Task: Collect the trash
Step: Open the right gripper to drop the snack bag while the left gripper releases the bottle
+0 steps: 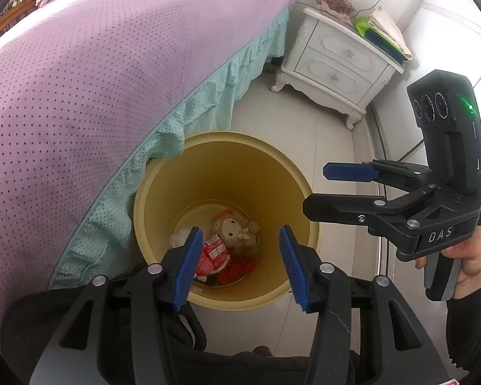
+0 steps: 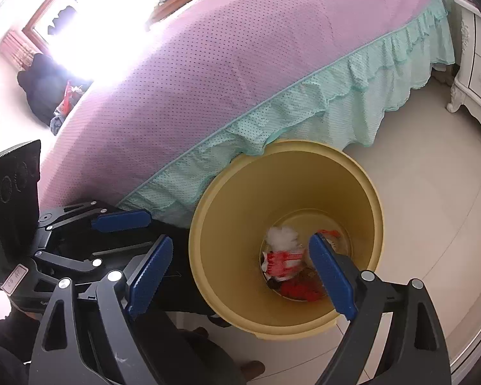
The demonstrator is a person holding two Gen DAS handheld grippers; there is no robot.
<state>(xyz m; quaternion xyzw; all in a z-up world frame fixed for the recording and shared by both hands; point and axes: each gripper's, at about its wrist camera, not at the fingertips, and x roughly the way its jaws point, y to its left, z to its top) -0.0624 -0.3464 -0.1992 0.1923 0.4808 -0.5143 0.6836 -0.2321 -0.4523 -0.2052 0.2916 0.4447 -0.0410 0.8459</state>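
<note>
Both the left tool [image 1: 240,266] and right tool [image 2: 240,276] gape wide, empty, above the yellow bin [image 1: 208,173] on the floor. Its wrappers [image 1: 213,255] look light and crinkly; pinch a loose edge.

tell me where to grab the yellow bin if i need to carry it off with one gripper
Grip the rim of the yellow bin on the floor side, away from the bed, coming down from above with one finger inside the wall and one outside. The wall is thin and upright, the mouth is open, and the green bed frill drapes over the bed-side rim.

Upright yellow bin [image 1: 227,166] beside bed holds wrappers [image 1: 213,255], plush [image 1: 232,226].
</note>
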